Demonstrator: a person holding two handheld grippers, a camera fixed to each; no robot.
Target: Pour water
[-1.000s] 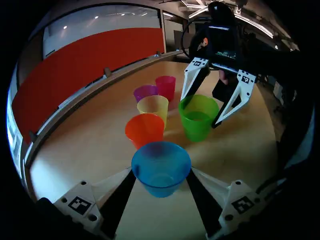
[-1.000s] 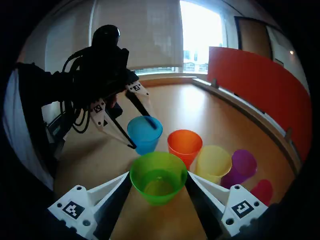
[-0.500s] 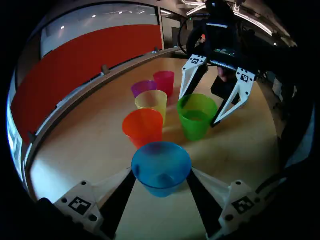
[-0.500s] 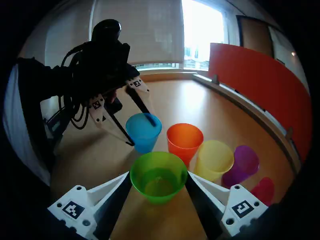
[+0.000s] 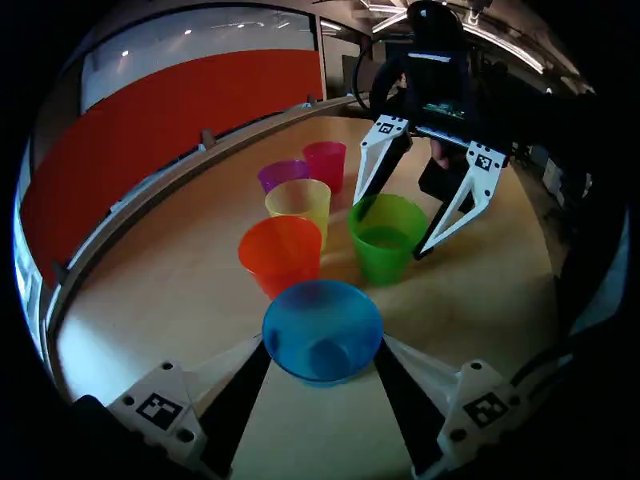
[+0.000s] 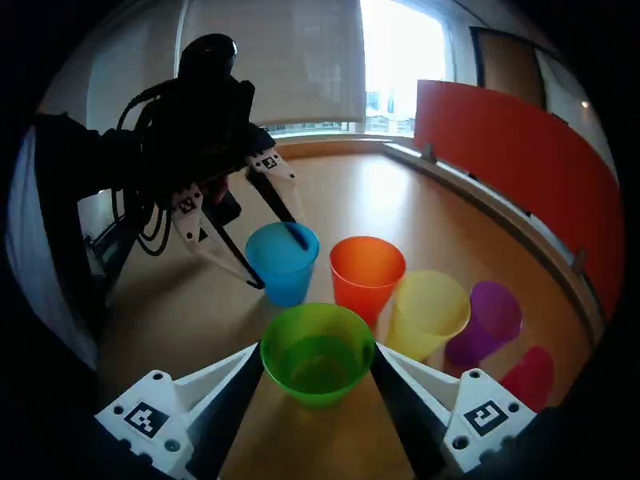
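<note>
Green plastic cup [image 6: 318, 392], holding water [image 6: 318, 372], gripped by right tongs [image 6: 318, 352]; blue plastic cup [image 5: 322, 332] by left tongs [image 5: 322, 346]; likely light, squeezable, so grip mid-wall.

- I saw blue cup [image 5: 322, 332] & green cup [image 6: 318, 364]: translucent plastic, smooth, glossy.
- Orange cup [image 5: 282, 252], yellow cup [image 5: 300, 204]: same plastic, semi-clear.
- Table [image 5: 160, 304]: wood-look top, smooth, satin sheen w/ window glare.
- Gripper fingers [image 5: 200, 376]: white matt plastic.
- Red panel [image 5: 160, 120] looked matt to me.

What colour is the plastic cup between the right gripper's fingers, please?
Green: a translucent green plastic cup, clearest in the right gripper view.
</note>
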